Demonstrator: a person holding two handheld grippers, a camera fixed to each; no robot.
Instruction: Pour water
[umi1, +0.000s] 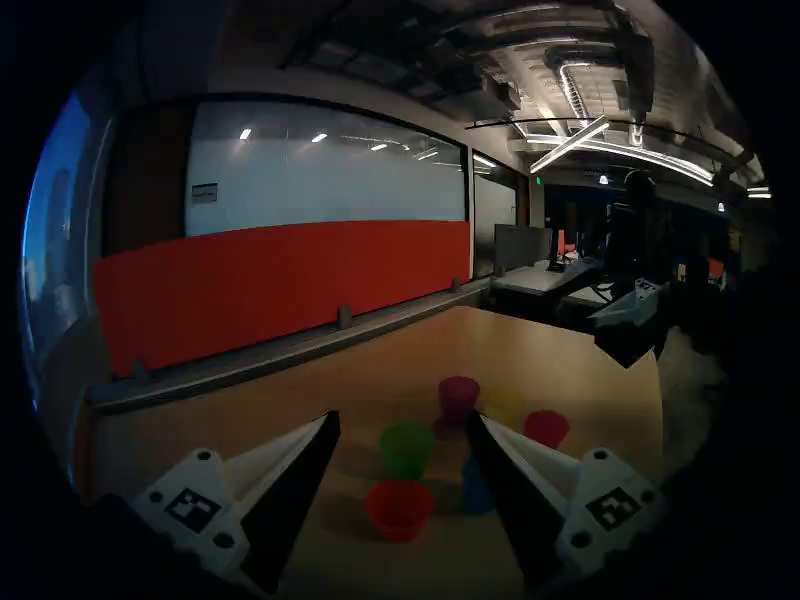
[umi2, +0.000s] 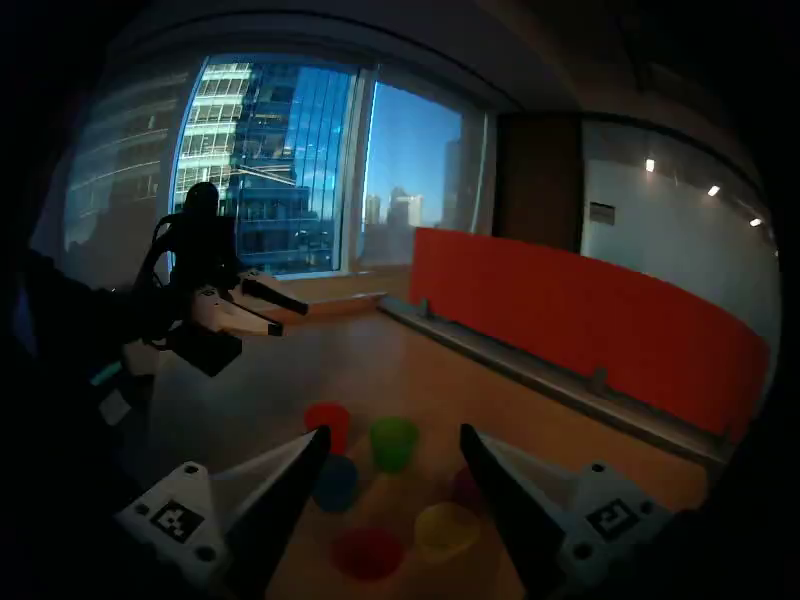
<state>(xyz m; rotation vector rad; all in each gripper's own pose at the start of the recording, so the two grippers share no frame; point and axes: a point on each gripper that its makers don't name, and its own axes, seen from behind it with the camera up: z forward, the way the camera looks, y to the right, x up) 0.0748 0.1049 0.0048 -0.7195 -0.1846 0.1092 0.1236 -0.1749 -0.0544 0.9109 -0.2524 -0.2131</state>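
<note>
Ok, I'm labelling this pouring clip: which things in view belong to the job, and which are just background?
Job:
left gripper and right gripper, both open
red cup, green cup, blue cup, magenta cup, yellow cup, second red cup
table

Just about:
red wall panel
office desks
window

Dim office room. Pale wooden table (umi1: 560, 345). Red partition panel (umi1: 280, 285) along table's far edge, frosted glass (umi1: 320, 180) above. Ceiling light strips (umi1: 572, 143) lit, ducts (umi1: 575, 85) exposed. Large window (umi2: 350, 165): high-rise towers (umi2: 235, 130), blue sky (umi2: 415, 140).
</note>
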